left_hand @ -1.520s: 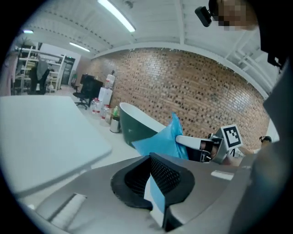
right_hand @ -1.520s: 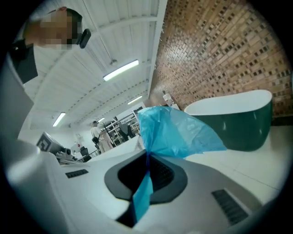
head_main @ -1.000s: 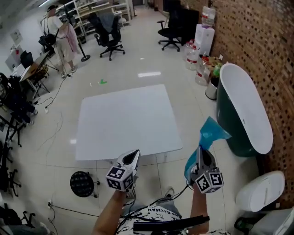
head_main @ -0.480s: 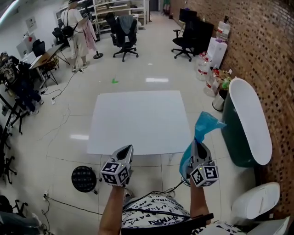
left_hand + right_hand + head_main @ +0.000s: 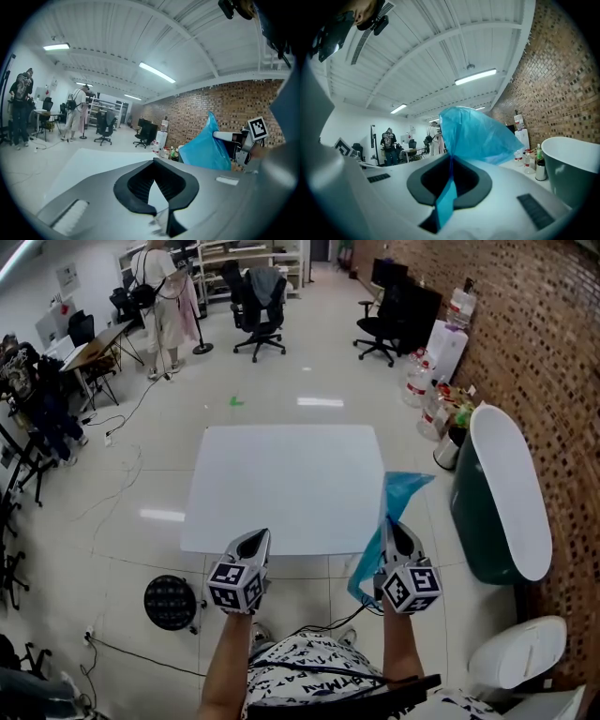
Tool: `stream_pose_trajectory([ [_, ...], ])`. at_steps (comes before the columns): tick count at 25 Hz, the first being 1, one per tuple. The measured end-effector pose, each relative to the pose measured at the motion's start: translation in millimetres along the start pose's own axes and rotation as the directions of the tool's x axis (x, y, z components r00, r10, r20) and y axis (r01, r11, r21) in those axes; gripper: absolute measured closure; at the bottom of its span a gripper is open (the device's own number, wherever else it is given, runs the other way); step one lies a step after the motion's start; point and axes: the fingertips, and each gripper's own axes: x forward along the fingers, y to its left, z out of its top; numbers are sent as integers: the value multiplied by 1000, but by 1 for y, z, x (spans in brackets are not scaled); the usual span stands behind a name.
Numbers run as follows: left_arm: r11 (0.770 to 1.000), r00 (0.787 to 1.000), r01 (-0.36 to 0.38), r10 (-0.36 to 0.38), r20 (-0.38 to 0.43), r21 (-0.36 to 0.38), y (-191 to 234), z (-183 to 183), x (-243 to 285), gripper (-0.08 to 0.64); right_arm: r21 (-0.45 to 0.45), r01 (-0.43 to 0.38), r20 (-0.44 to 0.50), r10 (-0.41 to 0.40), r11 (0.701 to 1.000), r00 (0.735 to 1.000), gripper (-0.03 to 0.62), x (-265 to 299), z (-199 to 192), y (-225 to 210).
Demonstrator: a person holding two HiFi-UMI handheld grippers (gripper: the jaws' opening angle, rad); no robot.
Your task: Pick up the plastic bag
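Because the thin, translucent blue plastic bag (image 5: pixel 405 489) is caught only by a narrow pinch of film, the head view points to the main risk. It could slide out of the right gripper (image 5: pixel 391 523) if the hand swings sharply, or if the loose part snags on the white square table (image 5: pixel 281 486), whose right edge it overlaps in the frame. The bag sits right of centre, clear of the floor, with one crumpled peak rising above the jaws and a tail hanging below them. The left gripper (image 5: pixel 259 536), lower left of centre, points at the table's near edge.

In the left gripper view its jaws are drawn together with nothing between them, and the bag shows at the right as a puffed blue cone.

In the right gripper view the jaws are clamped on a folded blue strip at lower centre. Above it the film balloons, creased and glossy, across the middle of the frame.
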Motion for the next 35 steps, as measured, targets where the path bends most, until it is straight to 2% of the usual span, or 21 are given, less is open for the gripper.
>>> stream_pose_trajectory([
  [11, 1000, 1000, 11, -11, 2, -21, 4, 2, 2, 560, 1, -4, 27, 4, 1000, 1000, 586, 1, 10, 4],
  [20, 999, 1000, 6, -6, -7, -37, -1, 3, 12, 560, -10, 14, 47, -13, 1000, 999, 586, -3, 25, -22],
  [25, 998, 1000, 3, -4, -24, -58, -1, -6, 15, 560, 36, 17, 31, -18, 999, 999, 586, -3, 38, -67],
  [30, 997, 999, -8, 5, -44, -78, -10, -17, 25, 560, -26, 12, -38, -13, 1000, 999, 586, 25, 50, -128],
  [35, 995, 998, -30, 25, -52, -92, -23, -23, 33, 560, -114, -44, -56, 37, 993, 998, 586, 75, 89, -165],
])
